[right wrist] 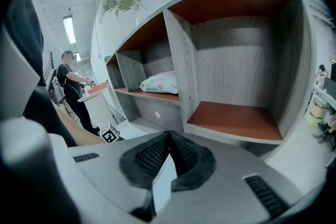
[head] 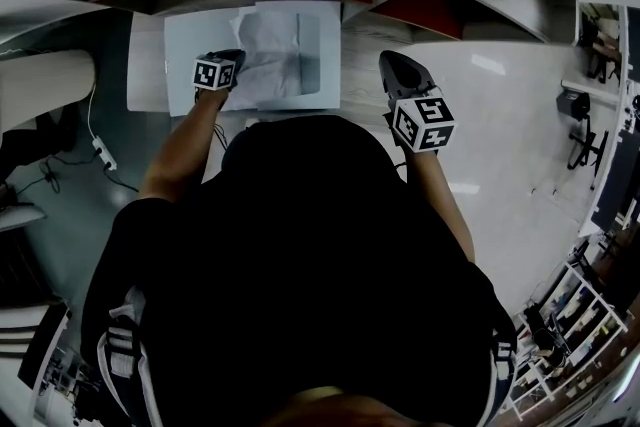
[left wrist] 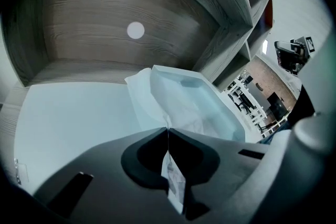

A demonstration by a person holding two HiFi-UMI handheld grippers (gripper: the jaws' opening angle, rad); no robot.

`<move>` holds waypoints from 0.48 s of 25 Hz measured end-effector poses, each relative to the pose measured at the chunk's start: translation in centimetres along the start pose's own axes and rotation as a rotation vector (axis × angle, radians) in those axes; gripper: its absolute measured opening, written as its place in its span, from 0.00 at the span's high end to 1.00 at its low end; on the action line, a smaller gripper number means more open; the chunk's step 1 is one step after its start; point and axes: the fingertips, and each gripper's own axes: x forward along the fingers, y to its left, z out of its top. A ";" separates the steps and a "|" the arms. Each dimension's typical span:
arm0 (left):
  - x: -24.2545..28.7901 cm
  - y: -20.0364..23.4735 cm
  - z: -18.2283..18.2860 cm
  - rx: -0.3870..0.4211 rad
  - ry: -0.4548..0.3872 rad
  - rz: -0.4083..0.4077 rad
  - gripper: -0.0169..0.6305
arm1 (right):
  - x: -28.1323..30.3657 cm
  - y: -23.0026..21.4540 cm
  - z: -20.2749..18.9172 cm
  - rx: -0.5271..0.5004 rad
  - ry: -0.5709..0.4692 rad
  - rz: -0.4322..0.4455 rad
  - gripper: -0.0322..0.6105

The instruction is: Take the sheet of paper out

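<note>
Left hand-held gripper [left wrist: 168,132], jaws clamped on the sheet of paper [left wrist: 175,181], which rises crumpled from the open white box [left wrist: 220,107] on the bench [left wrist: 68,123]. Right hand-held gripper [right wrist: 169,136], jaws together, right of the box, facing the shelf unit [right wrist: 236,60].

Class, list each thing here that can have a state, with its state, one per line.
left gripper, shut on the sheet of paper
sheet of paper, pinched, partly in the box
box, open
right gripper, shut, away from the box
packet, lying on a shelf
</note>
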 end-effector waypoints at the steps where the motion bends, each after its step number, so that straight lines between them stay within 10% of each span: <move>1: -0.3 0.2 0.0 -0.002 -0.004 0.005 0.94 | 0.0 0.1 0.1 -0.001 -0.002 0.001 0.93; 12: -3.7 1.7 -1.4 -0.019 -0.032 0.050 0.94 | 0.2 1.5 0.5 -0.010 -0.019 0.012 0.93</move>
